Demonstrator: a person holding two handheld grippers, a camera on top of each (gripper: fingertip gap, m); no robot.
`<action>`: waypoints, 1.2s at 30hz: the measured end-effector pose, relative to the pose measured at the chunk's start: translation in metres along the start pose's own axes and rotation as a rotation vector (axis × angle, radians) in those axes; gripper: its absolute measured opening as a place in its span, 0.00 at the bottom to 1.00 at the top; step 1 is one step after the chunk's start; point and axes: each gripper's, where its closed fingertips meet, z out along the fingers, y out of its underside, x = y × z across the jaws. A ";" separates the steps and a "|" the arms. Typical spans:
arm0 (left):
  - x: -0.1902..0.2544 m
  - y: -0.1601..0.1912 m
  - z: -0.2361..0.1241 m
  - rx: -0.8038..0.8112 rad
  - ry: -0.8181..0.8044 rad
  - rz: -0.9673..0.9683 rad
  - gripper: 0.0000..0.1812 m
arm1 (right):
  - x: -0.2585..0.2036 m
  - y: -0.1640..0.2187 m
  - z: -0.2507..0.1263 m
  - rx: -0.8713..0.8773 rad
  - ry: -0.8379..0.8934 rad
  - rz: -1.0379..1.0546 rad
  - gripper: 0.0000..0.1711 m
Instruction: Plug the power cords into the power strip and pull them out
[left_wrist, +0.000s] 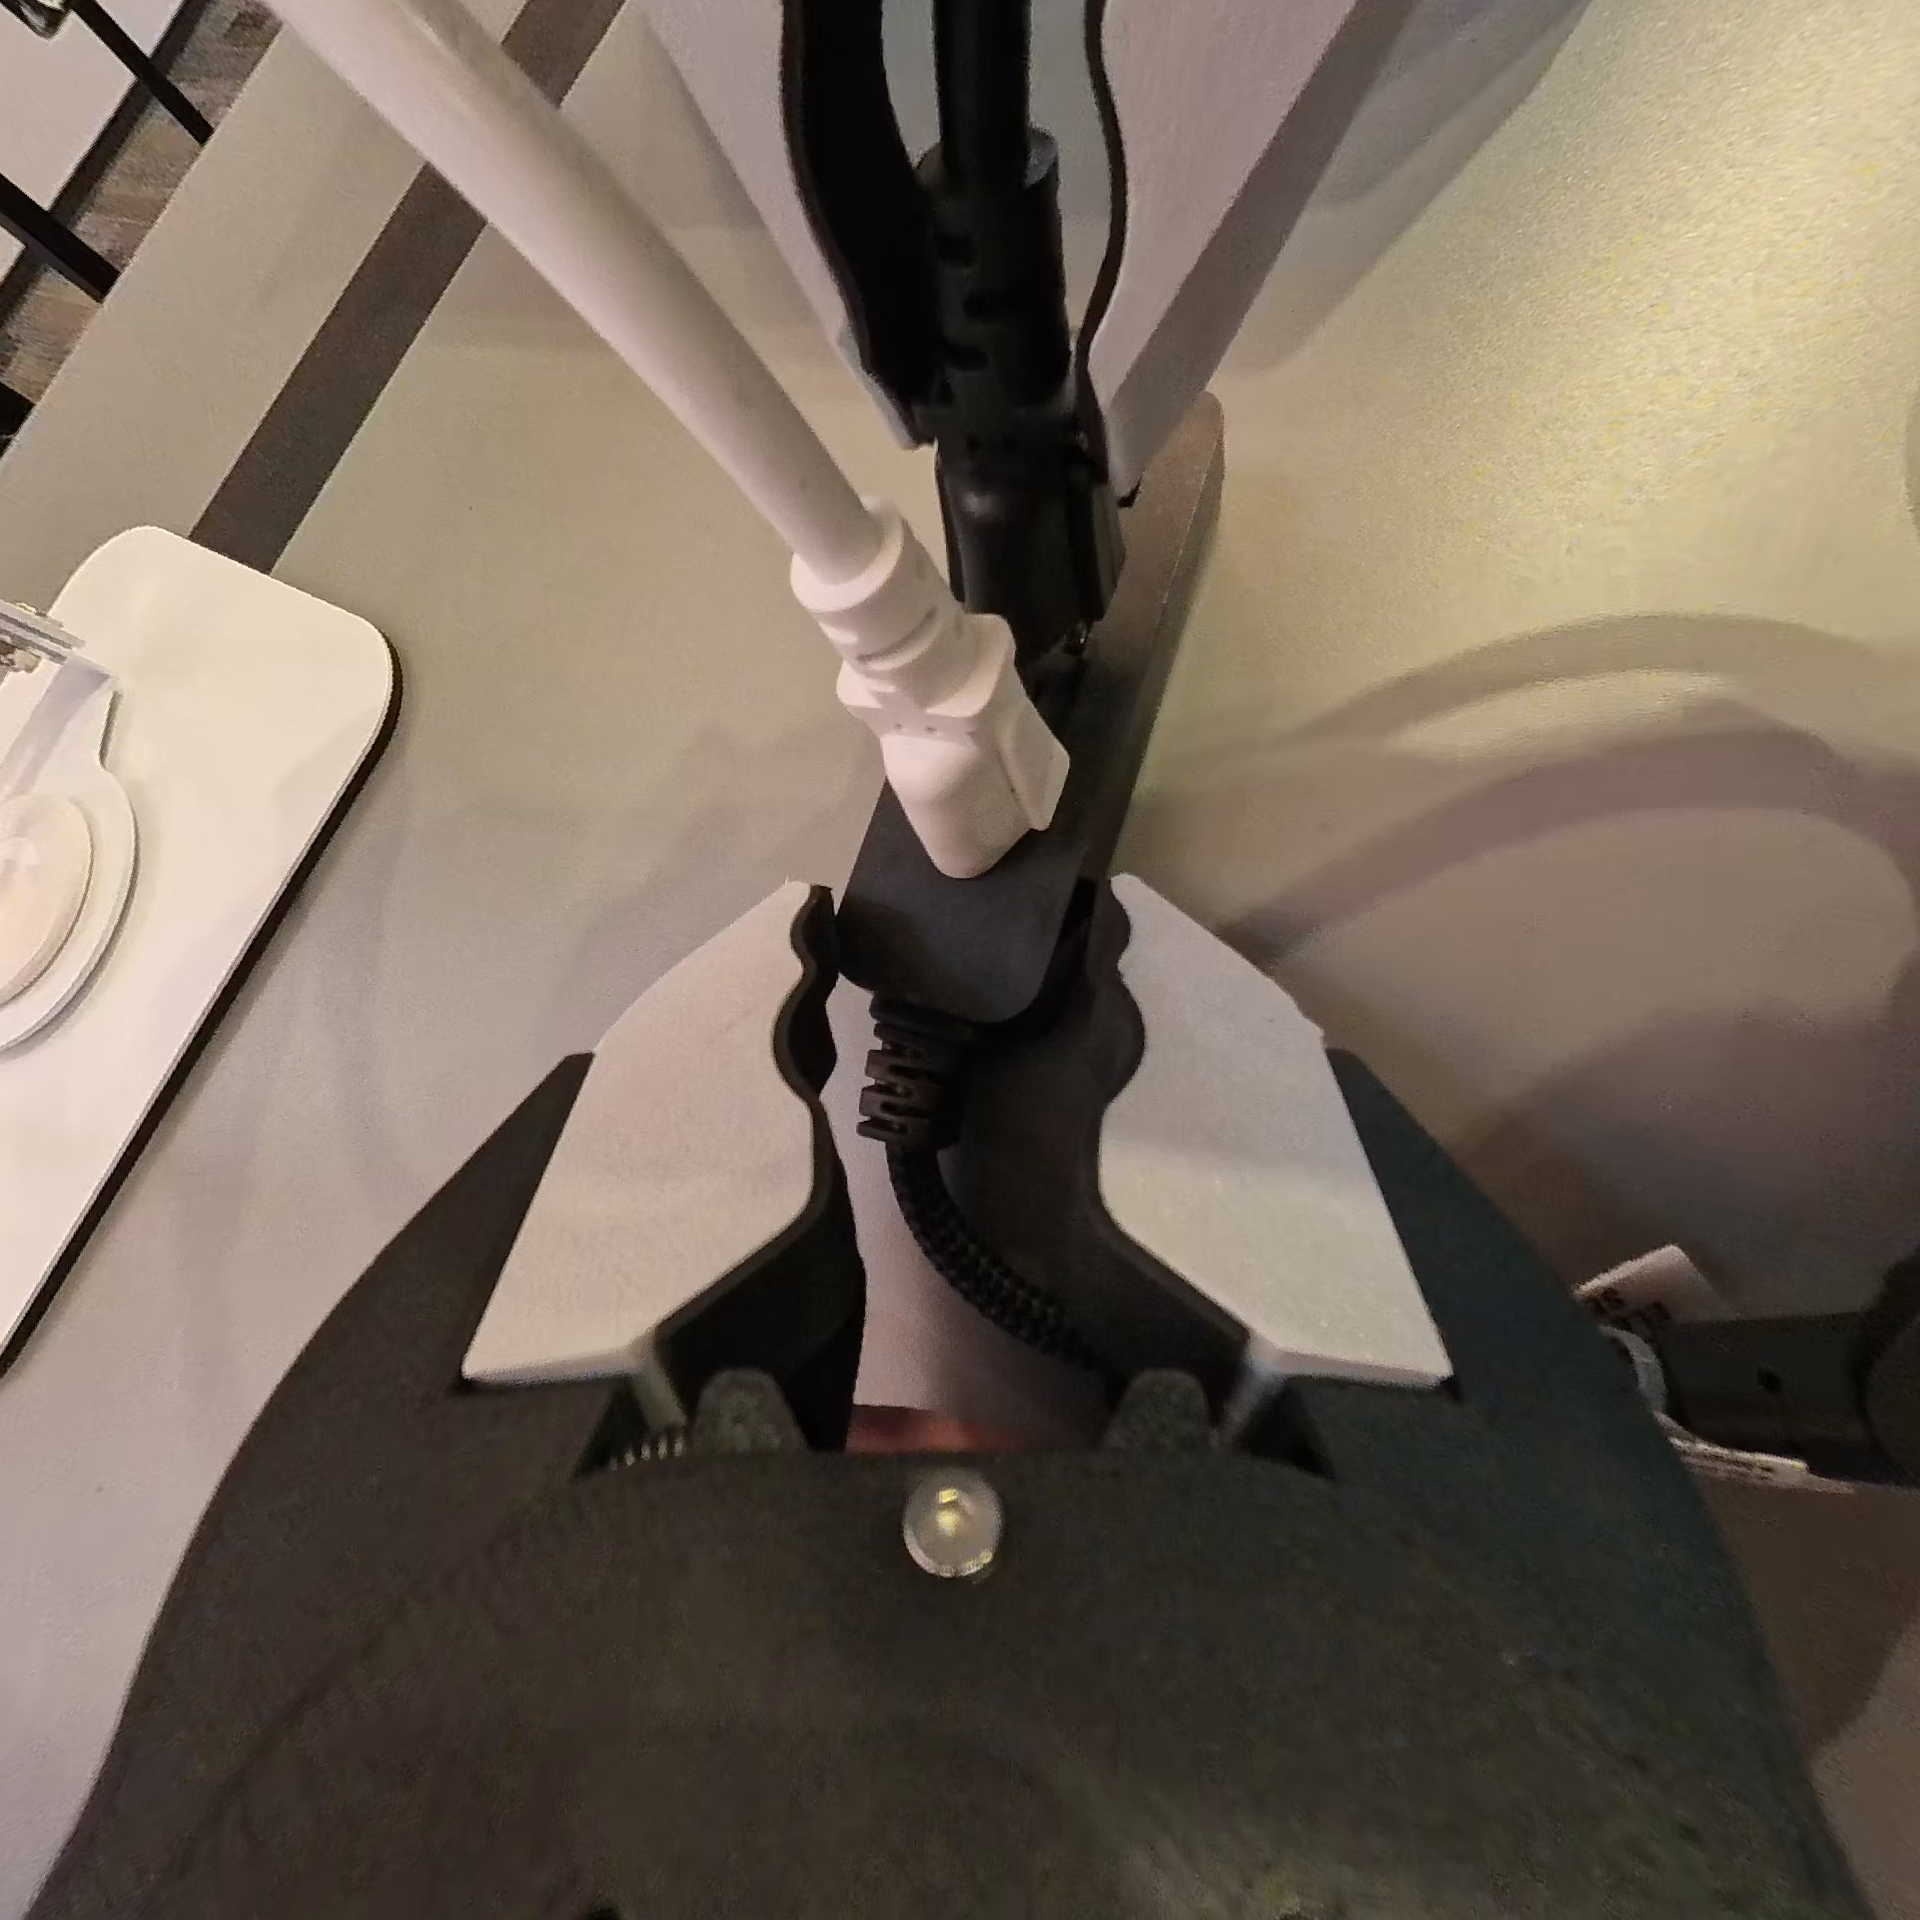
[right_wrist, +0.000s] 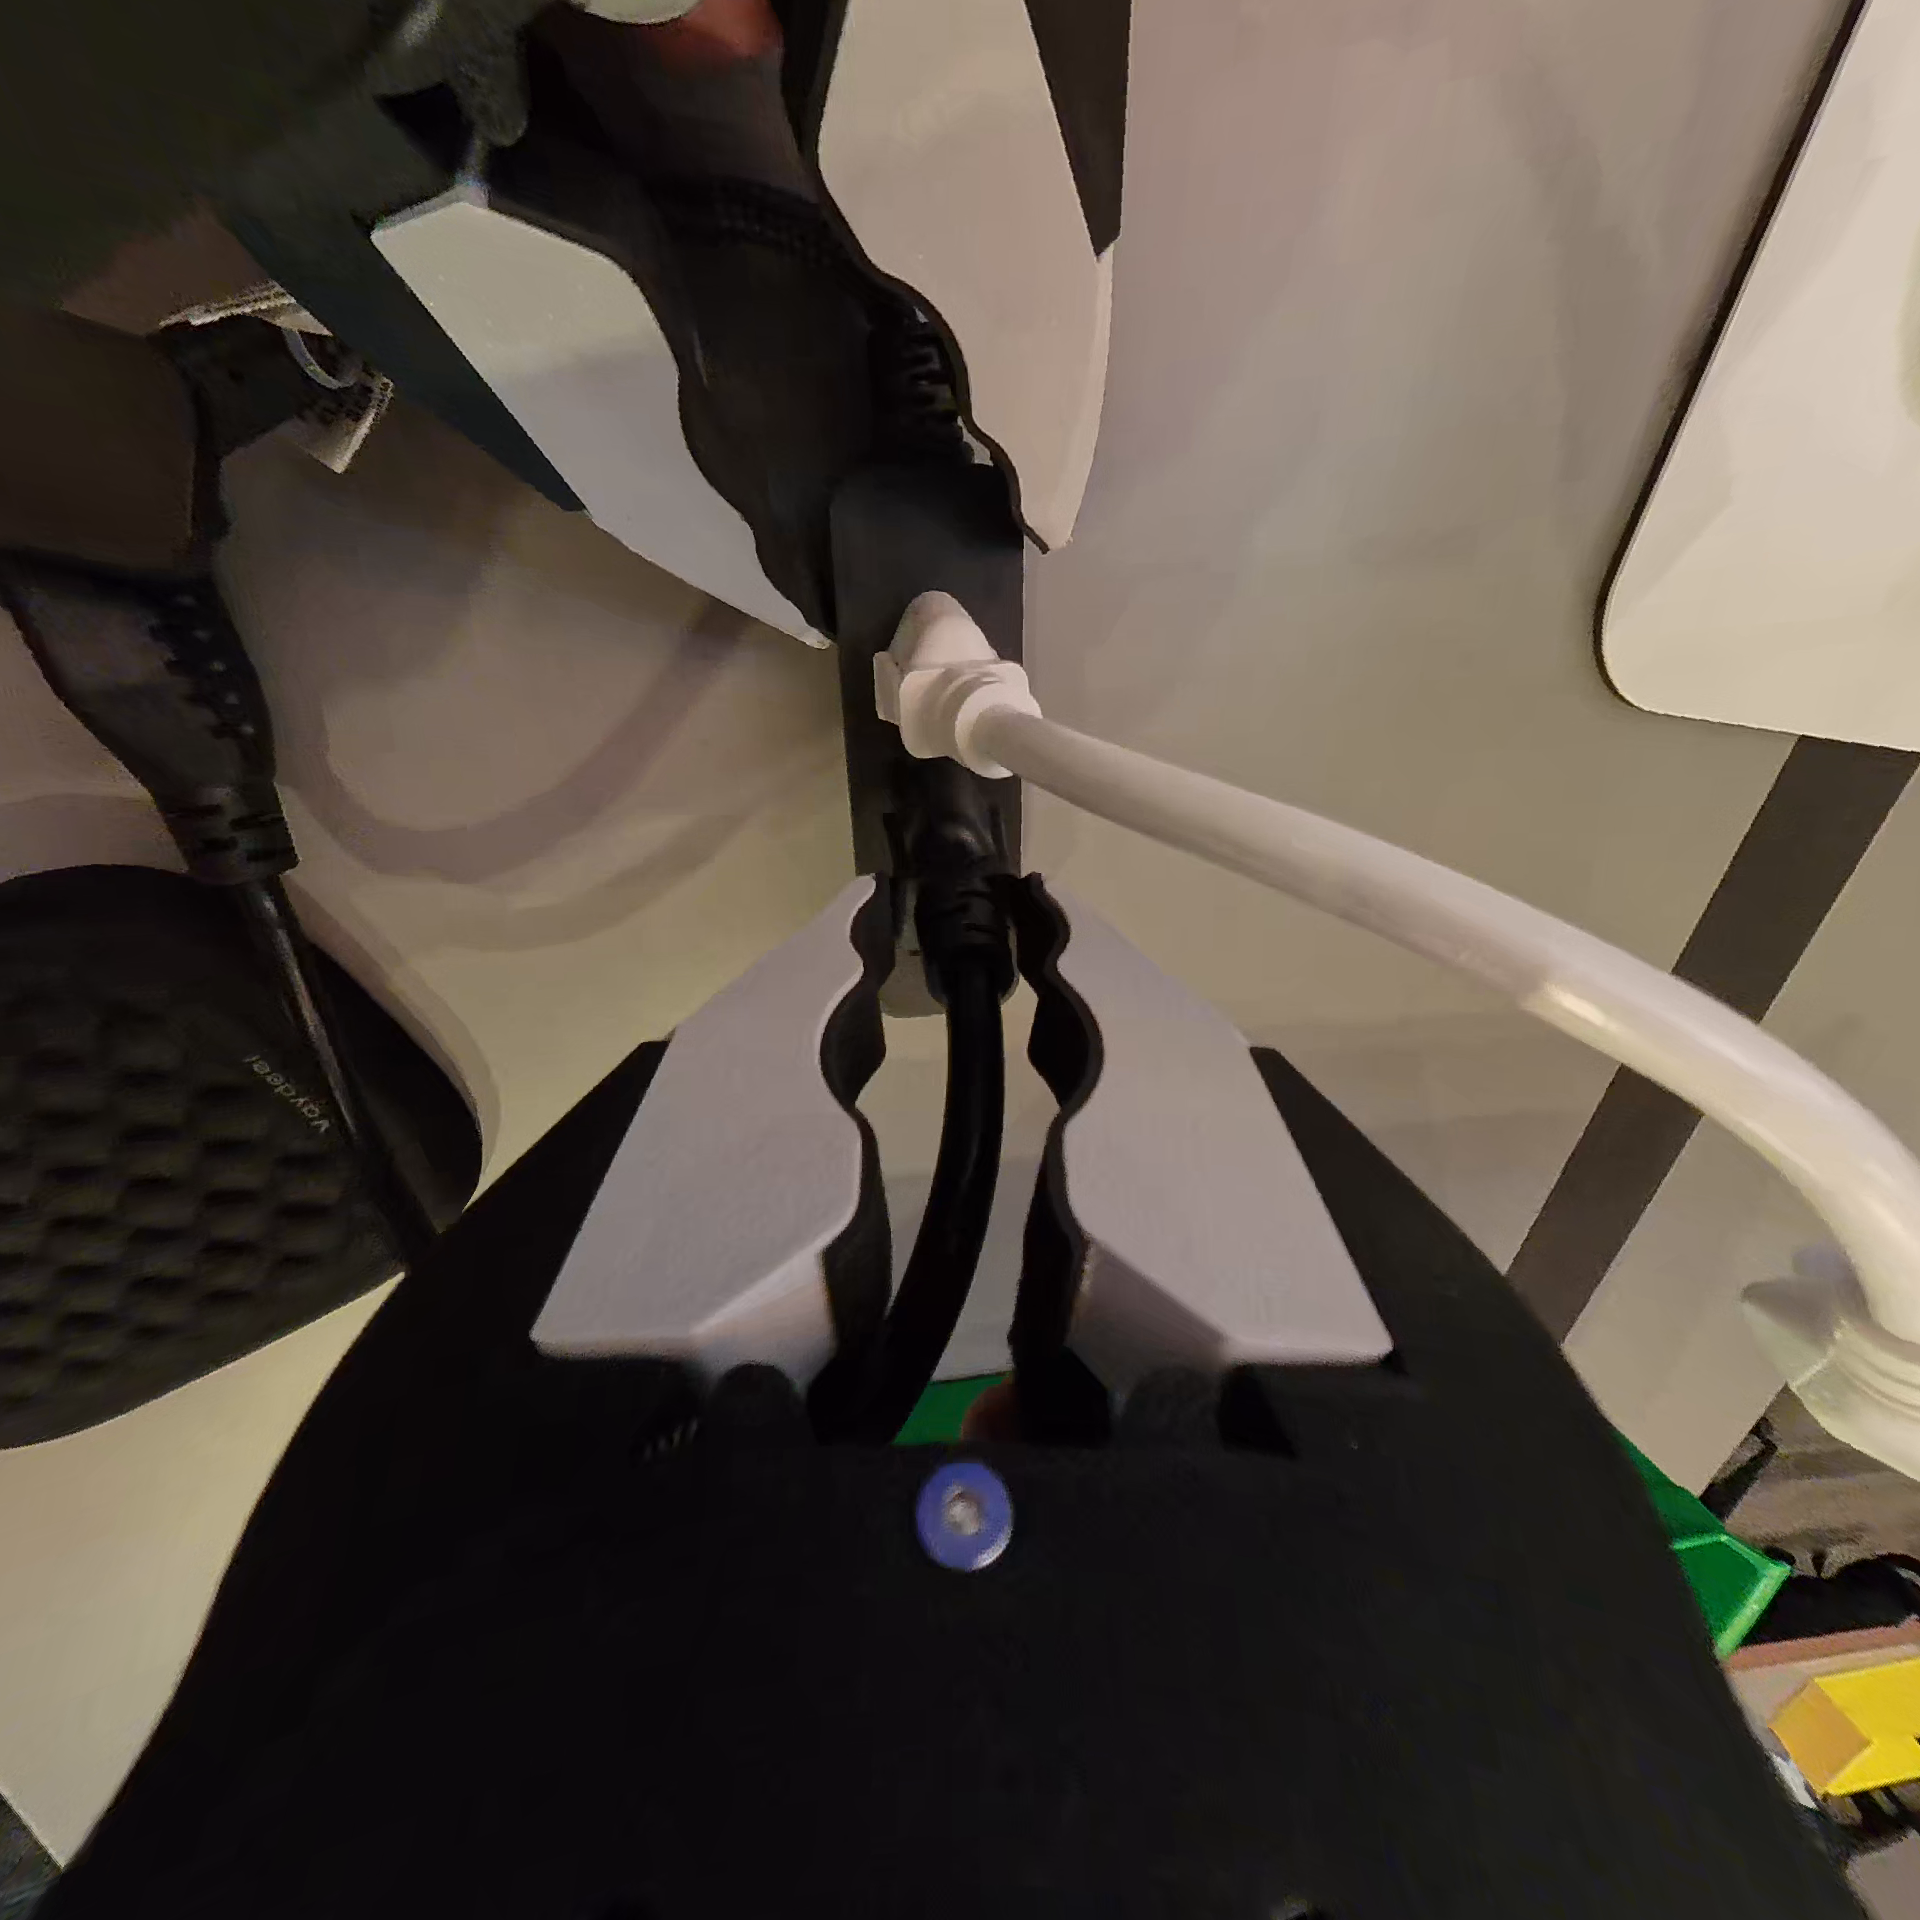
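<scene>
A dark power strip (left_wrist: 1143, 675) lies on the white table. My left gripper (left_wrist: 966, 904) is shut on its near end, where its braided cord (left_wrist: 935, 1216) runs back between the fingers. A white plug (left_wrist: 956, 748) with a thick white cord sits in the strip. My right gripper (right_wrist: 956, 894) is shut on a black plug (right_wrist: 956, 862) at the strip (right_wrist: 873, 748), just behind the white plug (right_wrist: 935, 675). I cannot tell how deep the black plug sits. The left wrist view shows the right gripper (left_wrist: 1013, 447) opposite, and the right wrist view shows the left gripper (right_wrist: 930, 587).
A white rounded board (left_wrist: 208, 727) lies beside the strip and also shows in the right wrist view (right_wrist: 1766, 520). A black round device with a dimpled face (right_wrist: 156, 1143) and another black plug (right_wrist: 187, 707) lie on the other side. Green and yellow blocks (right_wrist: 1714, 1558) lie beyond the table edge. The tips of one gripper are about 7 cm away from the tips of the other.
</scene>
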 end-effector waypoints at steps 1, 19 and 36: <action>0.000 0.000 0.000 0.000 -0.001 0.001 0.25 | 0.000 0.000 0.000 0.005 -0.003 0.002 0.12; -0.001 0.000 0.000 0.000 -0.002 0.002 0.25 | 0.001 -0.005 0.004 -0.068 -0.073 -0.001 0.11; -0.001 0.000 0.000 0.000 -0.002 0.003 0.25 | -0.001 -0.006 0.004 -0.080 0.022 0.015 0.12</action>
